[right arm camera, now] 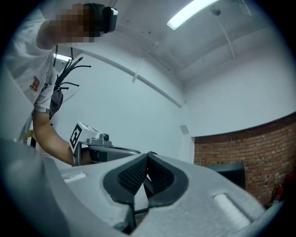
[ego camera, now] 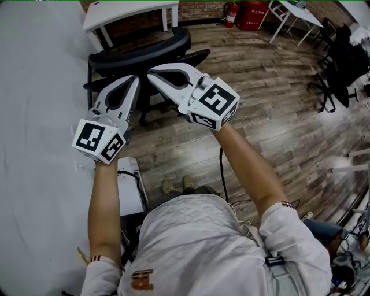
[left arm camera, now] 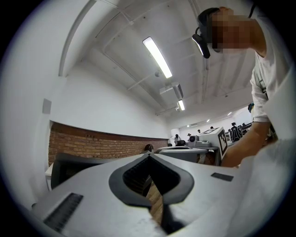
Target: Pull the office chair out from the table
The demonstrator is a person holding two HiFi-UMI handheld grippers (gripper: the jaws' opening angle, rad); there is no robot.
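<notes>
The black office chair (ego camera: pixel 144 51) stands on the wood floor beside the big white table (ego camera: pixel 34 133) at the left, its backrest towards me. Both grippers hover in front of it, held side by side, tips close together and apart from the chair. The left gripper (ego camera: pixel 134 78) is shut and holds nothing; its jaws meet in the left gripper view (left arm camera: pixel 149 155). Shut and empty too is the right gripper (ego camera: pixel 151 73), whose tips meet in the right gripper view (right arm camera: pixel 147 155). The chair's dark back shows low in both gripper views (left arm camera: pixel 64 167) (right arm camera: pixel 227 171).
A second white table (ego camera: pixel 130 10) stands behind the chair against a brick wall. A fire extinguisher (ego camera: pixel 231 13) and a red cabinet (ego camera: pixel 252 13) stand at the back, with more black chairs (ego camera: pixel 342 63) at the right. Cables (ego camera: pixel 222 173) and a white box (ego camera: pixel 130 186) lie near the person's feet.
</notes>
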